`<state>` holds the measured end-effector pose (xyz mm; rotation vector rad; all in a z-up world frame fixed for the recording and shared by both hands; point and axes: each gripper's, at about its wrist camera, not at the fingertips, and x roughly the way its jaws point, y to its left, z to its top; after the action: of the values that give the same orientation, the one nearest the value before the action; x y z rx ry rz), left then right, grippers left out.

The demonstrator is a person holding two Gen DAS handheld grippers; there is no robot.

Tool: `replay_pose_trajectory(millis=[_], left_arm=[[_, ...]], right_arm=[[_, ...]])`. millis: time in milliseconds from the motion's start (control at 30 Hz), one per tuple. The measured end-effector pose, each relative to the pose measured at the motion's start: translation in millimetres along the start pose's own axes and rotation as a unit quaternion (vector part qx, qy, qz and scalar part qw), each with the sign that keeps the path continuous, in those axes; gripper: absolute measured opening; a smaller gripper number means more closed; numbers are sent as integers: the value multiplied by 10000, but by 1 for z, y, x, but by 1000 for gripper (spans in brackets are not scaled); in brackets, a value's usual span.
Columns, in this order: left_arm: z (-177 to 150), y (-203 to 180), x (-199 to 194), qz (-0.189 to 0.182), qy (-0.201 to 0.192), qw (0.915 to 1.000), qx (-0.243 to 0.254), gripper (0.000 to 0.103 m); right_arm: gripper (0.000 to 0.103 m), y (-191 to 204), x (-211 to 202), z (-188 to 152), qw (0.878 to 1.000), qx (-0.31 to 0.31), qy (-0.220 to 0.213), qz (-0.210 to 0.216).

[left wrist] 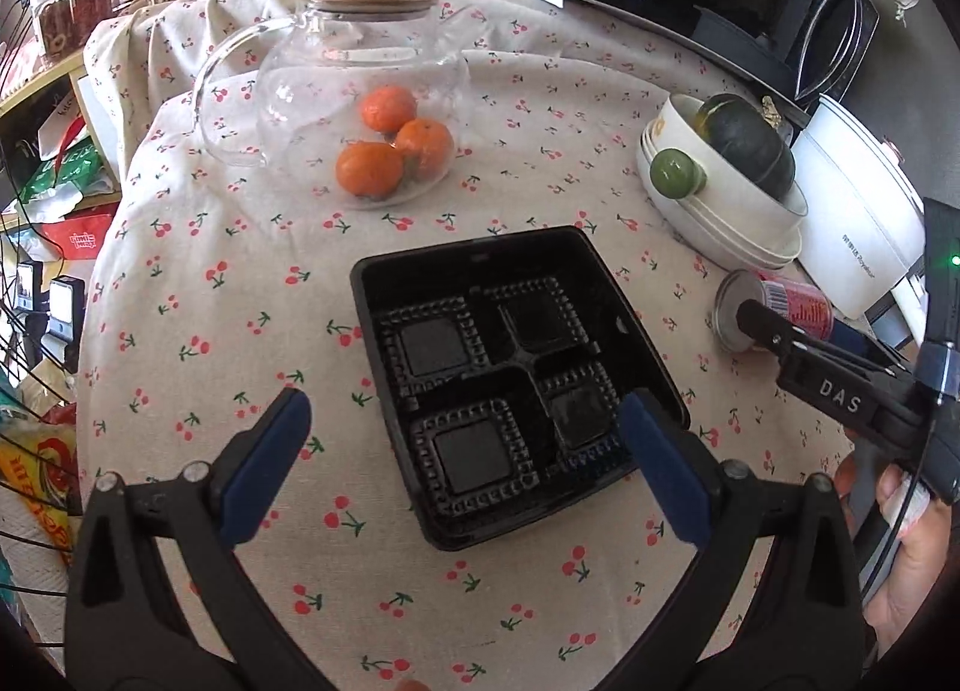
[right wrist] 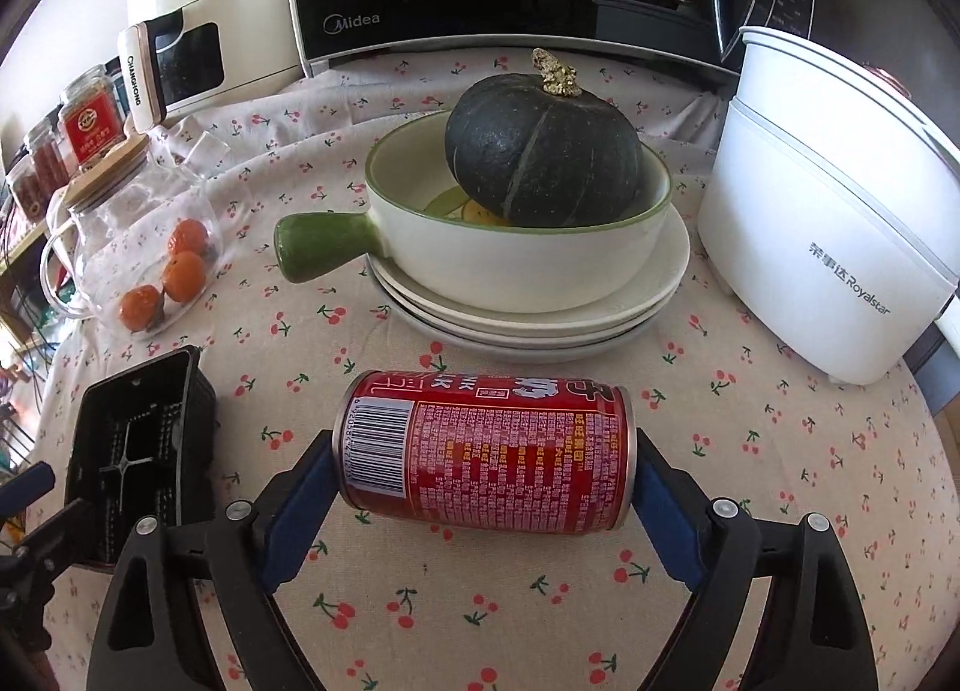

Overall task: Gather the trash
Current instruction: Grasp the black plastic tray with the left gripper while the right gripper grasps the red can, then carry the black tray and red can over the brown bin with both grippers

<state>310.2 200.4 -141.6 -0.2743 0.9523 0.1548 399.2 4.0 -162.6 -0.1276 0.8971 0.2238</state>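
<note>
Left tool [left wrist: 465, 433]: open, fingers spread wide at lower centre of left wrist view, above the near edge of the tray, not touching it.
Right tool [right wrist: 483, 478]: blue pads at both ends of the can; firm contact cannot be confirmed.
Red can [right wrist: 485, 451]: on its side on the bench [right wrist: 750, 451], centre of right wrist view, barcode to the left.
Black tray [left wrist: 516, 385]: empty, four compartments, centre of left wrist view.
Bowl [right wrist: 516, 265]: green-handled, on stacked plates, holding dark squash [right wrist: 543, 151], upper centre.
Glass jug [left wrist: 360, 91]: upper centre of left wrist view, oranges inside.
</note>
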Motion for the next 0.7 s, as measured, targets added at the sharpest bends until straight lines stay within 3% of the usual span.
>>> replay_pose_trajectory(millis=[167,233,300,467,700], left_arm=[[2,-7,17,346,113,9993,-69,95],[0,-8,23,369,152,9992,-64,84],[-4,-7,27,334,226,9992,-62,63],[-14,-6,19,216,192,9996,39,58],[-33,-17,-27,43,-52,9995,316,58]], right_arm=[[92,-12,-18,-9,10000,-73,-10,-9],[92,-19,-25,-15,9999,-107,-3,-33],[92,-27,-32,-22,9999,-136,17,-77],[92,-46,-54,-38,9998,-141,62,-151],[92,-65,-97,-63,9996,-115,15,-260]])
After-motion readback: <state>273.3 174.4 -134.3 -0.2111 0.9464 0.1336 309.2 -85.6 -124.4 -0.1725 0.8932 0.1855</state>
